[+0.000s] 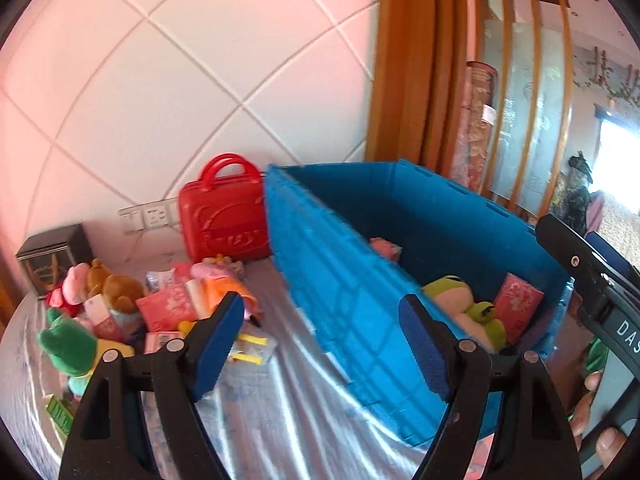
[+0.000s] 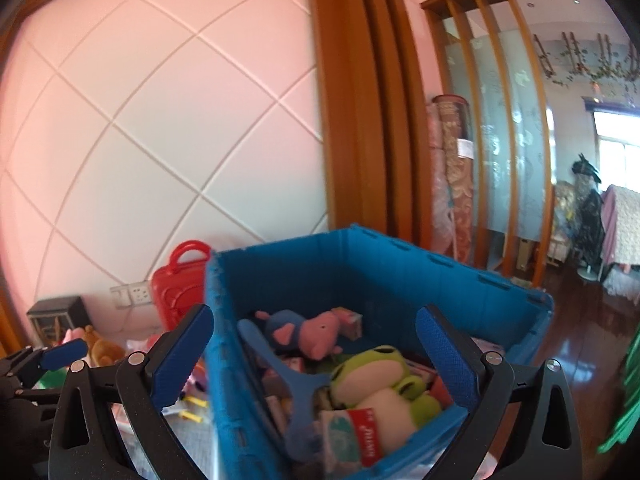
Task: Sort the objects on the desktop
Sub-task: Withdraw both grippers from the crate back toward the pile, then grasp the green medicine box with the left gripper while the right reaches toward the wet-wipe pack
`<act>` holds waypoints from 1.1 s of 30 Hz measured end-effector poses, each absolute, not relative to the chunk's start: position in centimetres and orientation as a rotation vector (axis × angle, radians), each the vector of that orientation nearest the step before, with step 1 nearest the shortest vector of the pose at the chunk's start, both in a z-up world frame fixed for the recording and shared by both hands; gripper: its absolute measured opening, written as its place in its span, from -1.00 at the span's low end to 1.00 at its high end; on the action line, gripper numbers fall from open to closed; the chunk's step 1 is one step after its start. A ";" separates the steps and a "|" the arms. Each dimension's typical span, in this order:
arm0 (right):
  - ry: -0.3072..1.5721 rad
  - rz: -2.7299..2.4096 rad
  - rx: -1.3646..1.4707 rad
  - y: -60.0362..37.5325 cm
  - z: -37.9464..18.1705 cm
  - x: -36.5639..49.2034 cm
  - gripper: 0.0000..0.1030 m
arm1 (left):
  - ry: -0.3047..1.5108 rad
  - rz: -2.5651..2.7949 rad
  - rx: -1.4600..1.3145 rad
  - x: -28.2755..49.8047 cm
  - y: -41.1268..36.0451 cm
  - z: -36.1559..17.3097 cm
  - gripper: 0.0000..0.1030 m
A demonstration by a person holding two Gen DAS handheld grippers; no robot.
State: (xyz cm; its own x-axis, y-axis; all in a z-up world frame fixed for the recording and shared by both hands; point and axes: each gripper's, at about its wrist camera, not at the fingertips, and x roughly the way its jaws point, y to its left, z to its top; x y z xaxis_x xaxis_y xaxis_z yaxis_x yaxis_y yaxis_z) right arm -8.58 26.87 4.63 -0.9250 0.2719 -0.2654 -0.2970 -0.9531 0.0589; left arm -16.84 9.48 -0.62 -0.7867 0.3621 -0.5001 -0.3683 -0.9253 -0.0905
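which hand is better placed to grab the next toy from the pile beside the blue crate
Left. The left tool, open and empty, faces the pile of plush toys and pink packets on the silvery cloth. The right tool, also open, hangs over the blue plastic crate.

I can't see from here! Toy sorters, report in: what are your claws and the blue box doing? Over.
Left gripper open, empty. Right gripper open, empty, over blue crate. Frog plush and pink pig inside. Toy pile waits left of crate; nothing blocking.
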 end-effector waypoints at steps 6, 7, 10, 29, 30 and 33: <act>0.077 2.894 -0.452 20.9 4.2 -10.4 1.00 | -0.040 2.718 -0.774 -16.9 3.0 -1.7 0.56; 0.070 2.904 -0.463 19.9 4.0 -10.6 1.00 | -0.050 2.737 -0.781 -16.9 1.8 -1.9 0.56; 0.056 2.935 -0.501 17.2 3.5 -11.3 1.00 | -0.074 2.794 -0.797 -16.8 -1.8 -2.6 0.56; -0.047 3.012 -0.917 7.8 -3.8 -16.1 1.00 | -0.168 2.942 -1.323 -18.9 -16.3 -15.1 0.56; -0.050 3.010 -0.951 7.5 -4.4 -16.5 1.00 | -0.187 2.940 -1.346 -19.0 -16.8 -15.6 0.56; -0.059 3.008 -1.056 6.8 -6.5 -17.8 1.00 | -0.235 2.947 -1.406 -19.1 -18.5 -16.9 0.56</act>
State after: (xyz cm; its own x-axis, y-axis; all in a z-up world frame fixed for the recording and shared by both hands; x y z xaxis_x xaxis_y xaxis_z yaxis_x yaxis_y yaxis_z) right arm -17.79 6.77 -6.52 -0.7797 -0.0314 -0.6253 0.0561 -0.9982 -0.0198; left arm -19.08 -18.47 -16.87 -0.6239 -0.0575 -0.7794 0.1804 -0.9810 -0.0721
